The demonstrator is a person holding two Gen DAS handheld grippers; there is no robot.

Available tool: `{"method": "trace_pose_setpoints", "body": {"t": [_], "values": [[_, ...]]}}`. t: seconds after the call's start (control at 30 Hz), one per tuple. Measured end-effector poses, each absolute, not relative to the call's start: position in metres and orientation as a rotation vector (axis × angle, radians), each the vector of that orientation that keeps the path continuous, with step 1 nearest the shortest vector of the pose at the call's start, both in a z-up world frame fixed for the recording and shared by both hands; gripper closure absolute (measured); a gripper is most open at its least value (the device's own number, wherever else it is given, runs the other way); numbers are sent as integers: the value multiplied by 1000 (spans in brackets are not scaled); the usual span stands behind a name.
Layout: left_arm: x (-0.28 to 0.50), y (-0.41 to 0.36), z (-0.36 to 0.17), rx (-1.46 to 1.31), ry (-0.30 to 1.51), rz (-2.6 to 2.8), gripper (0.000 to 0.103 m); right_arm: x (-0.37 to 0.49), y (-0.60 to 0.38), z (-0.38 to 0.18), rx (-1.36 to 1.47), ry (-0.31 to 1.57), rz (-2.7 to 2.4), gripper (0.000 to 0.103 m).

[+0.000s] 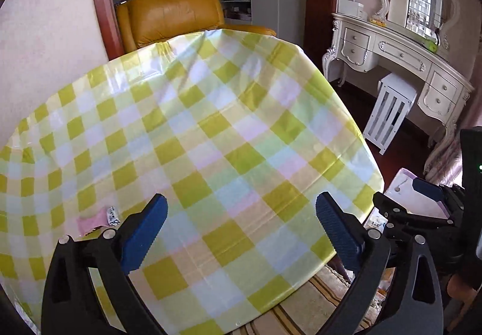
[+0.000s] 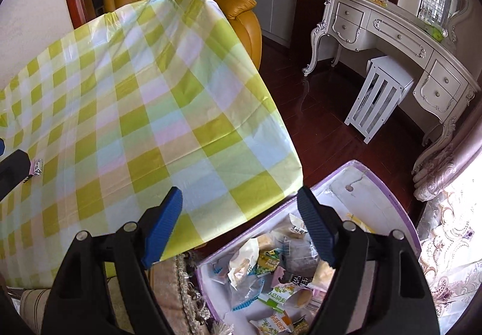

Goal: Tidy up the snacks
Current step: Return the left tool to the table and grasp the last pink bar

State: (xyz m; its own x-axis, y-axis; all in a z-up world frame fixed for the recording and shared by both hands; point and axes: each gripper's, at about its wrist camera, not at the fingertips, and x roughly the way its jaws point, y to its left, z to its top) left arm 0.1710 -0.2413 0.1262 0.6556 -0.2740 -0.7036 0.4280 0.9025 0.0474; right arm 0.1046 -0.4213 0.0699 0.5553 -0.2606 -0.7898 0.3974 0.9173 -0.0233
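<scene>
A small pink-and-white snack packet lies alone near the left side of the table with the green-checked cloth; the right wrist view shows the packet at the far left. Beside the table's right corner, lower down, stands a purple-rimmed white box holding several snack packets. My left gripper hangs open over the cloth with nothing between its fingers, to the right of the packet. My right gripper is open and empty above the table corner and the box's near edge.
A yellow leather armchair stands behind the table. To the right, a white dressing table and a white slatted stool stand on dark wood floor. A fringed striped cushion lies below the table edge. A curtain hangs at the right.
</scene>
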Motion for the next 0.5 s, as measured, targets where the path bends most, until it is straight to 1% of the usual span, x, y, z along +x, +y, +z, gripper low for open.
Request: {"method": "trace_pose_setpoints", "body": {"t": [0.07,0.23,0.3,0.37,0.5], "values": [[179,-226,136,213,718,-333,6,114,-410,77,157,883,-405,21],[202,-190,148,202,684,-215,5,139,-386,86,176,875,-439,20],[208,-180,150,225,663,-186,5,148,-373,88,147,861,-454,15],[212,-172,149,246,656,-172,5,157,-359,91,106,844,-451,13],[222,-155,146,264,645,-136,5,175,-330,95,15,824,-436,11]]}}
